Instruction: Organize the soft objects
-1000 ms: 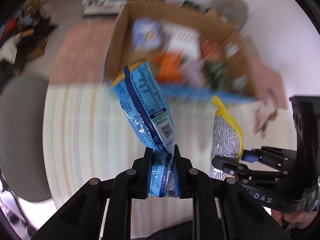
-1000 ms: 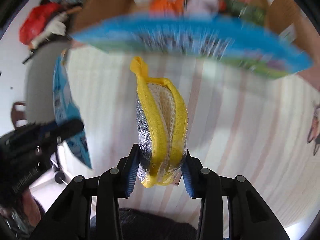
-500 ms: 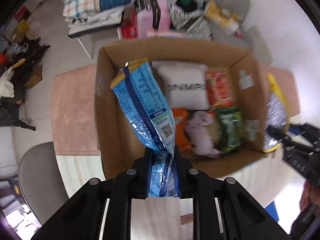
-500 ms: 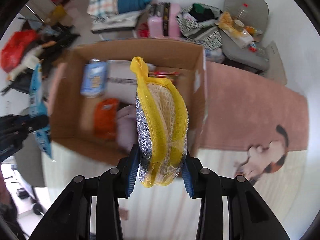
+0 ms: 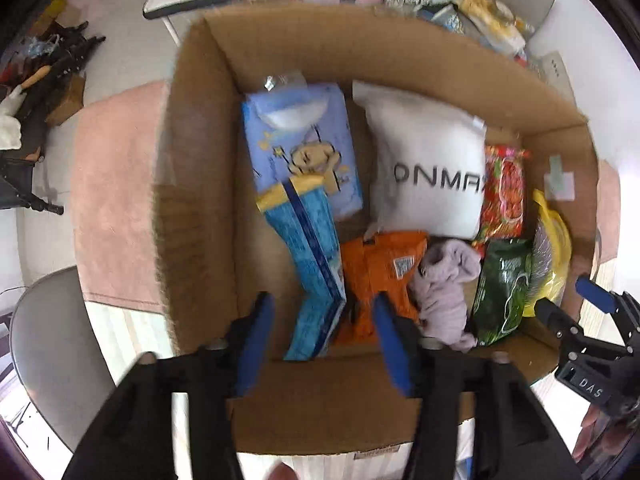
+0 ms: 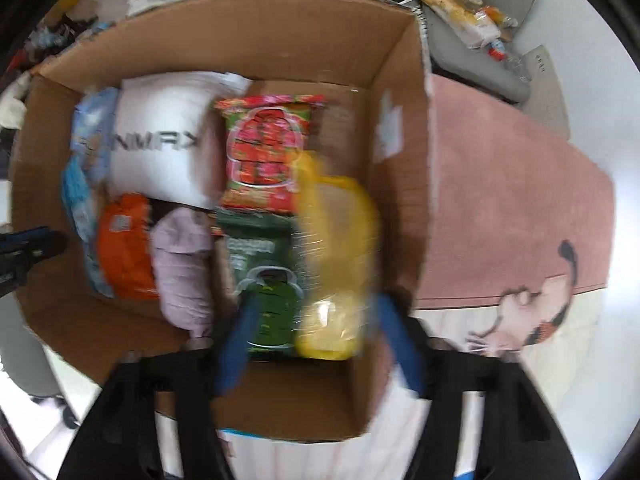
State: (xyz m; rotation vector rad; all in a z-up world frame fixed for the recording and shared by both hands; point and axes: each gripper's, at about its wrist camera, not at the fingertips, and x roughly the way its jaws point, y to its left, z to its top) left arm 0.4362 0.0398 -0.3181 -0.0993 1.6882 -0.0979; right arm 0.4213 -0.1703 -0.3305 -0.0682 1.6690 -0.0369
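Tongs on both hands point straight down over the cardboard box (image 5: 192,184), left tongs (image 5: 320,340) just opening off the blue packet (image 5: 316,264), right tongs (image 6: 316,340) off the yellow mesh pack (image 6: 340,248), so each drops in among the soft goods.

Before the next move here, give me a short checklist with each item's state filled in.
1. Left tool open, pads off the blue packet: ok.
2. Right tool open, pads off the yellow sponge pack: ok.
3. Blue packet inside the cardboard box: ok.
4. Yellow sponge pack inside the box: ok.
5. Both items settled at rest: cannot tell, blurred.
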